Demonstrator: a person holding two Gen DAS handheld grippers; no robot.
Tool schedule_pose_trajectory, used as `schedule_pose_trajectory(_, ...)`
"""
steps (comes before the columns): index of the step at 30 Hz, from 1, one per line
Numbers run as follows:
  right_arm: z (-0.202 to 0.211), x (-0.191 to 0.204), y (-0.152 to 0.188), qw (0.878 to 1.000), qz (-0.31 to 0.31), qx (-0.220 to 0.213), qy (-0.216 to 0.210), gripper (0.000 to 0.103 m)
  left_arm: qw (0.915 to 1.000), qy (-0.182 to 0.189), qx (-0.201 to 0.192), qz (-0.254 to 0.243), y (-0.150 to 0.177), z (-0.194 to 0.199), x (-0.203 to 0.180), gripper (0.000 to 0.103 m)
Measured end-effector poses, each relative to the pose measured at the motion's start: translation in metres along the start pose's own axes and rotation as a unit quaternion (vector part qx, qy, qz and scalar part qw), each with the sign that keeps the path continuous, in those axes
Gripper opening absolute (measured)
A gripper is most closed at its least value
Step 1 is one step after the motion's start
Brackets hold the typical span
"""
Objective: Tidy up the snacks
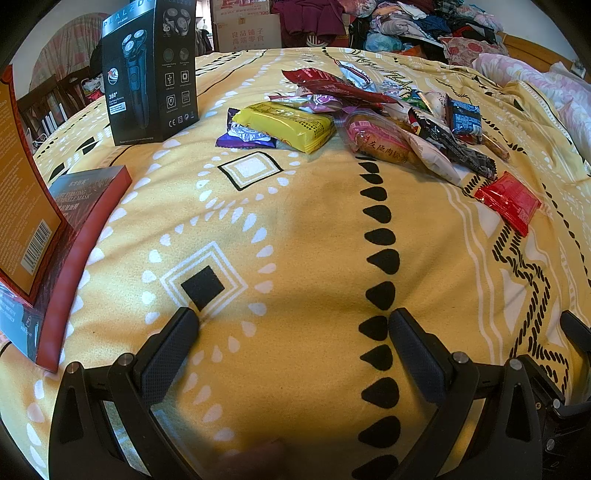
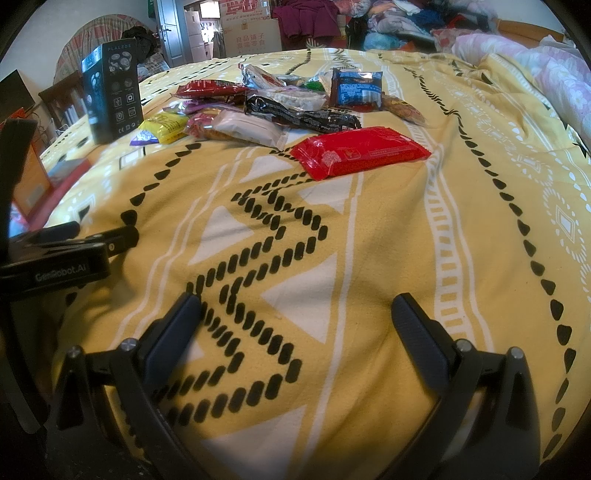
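A yellow patterned bedspread (image 1: 314, 229) covers the whole working surface, with a heap of clothes (image 1: 406, 22) piled at its far end. On its left side a tall black shaver box (image 1: 147, 74) stands upright, and nearer the left edge a flat red box (image 1: 85, 221) lies on the cloth with an orange box (image 1: 22, 184) leaning over it.

The pile of snacks (image 1: 369, 114) lies across the middle of the bedspread, well ahead of both grippers and touching neither. In the left wrist view a yellow packet (image 1: 288, 125) rests on a purple wrapper (image 1: 243, 136) at the pile's left end, a clear-wrapped pastry (image 1: 380, 142) sits just beside it, and a long black packet (image 1: 454, 144) and a blue packet (image 1: 463, 118) lie towards the right. A red packet (image 2: 358, 151) lies apart from the heap on its near right side; in the right wrist view it is the nearest snack, straight ahead of the right gripper (image 2: 297, 308) with bare cloth between them.

The left gripper (image 1: 293, 321) hovers low over the bedspread, jaws spread wide and holding nothing, pointing at the cloth short of the yellow packet. The right gripper's jaws are likewise parted and empty. The left gripper's body shows at the left edge of the right wrist view, beside the right one.
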State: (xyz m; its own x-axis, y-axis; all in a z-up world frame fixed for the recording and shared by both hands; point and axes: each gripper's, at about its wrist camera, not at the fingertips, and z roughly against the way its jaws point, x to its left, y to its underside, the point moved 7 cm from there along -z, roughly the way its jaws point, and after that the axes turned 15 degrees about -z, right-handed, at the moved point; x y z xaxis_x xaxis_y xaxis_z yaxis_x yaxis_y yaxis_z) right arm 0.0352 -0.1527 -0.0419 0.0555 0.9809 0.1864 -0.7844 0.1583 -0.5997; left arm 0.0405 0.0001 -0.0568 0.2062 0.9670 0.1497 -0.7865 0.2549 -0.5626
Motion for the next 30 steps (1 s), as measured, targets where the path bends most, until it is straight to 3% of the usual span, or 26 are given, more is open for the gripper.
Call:
schedule_pose_trajectory(14, -0.001, 0.001, 0.002, 1.0, 0.003, -0.001, 0.002, 0.103, 0.9999, 0.012, 0.004, -0.011, 0.006, 0.007, -0.002, 0.103)
schedule_pose_trajectory(19, 0.01, 0.001, -0.005, 1.0, 0.0, 0.03, 0.004, 0.103, 0.9965, 0.065, 0.016, -0.05, 0.005, 0.01, 0.002, 0.103)
schedule_pose_trajectory(22, 0.033, 0.006, -0.04, 1.0, -0.002, -0.01, -0.016, 0.098, 0.994, 0.086, -0.004, -0.068, 0.008, 0.013, 0.006, 0.103)
schedule_pose_trajectory(25, 0.047, 0.021, -0.102, 0.998, 0.0, -0.047, -0.047, 0.098, 0.9946, 0.077, -0.014, -0.069, 0.01, 0.015, 0.003, 0.103)
schedule_pose_trajectory(26, 0.045, 0.031, -0.126, 0.997, 0.007, -0.047, -0.065, 0.094, 0.9949, 0.072, -0.015, -0.07, 0.011, 0.014, 0.002, 0.103)
schedule_pose_trajectory(30, 0.0, 0.079, -0.203, 0.992, 0.052, -0.005, -0.113, 0.05, 0.9949, 0.071, -0.016, -0.069, 0.011, 0.014, 0.002, 0.103)
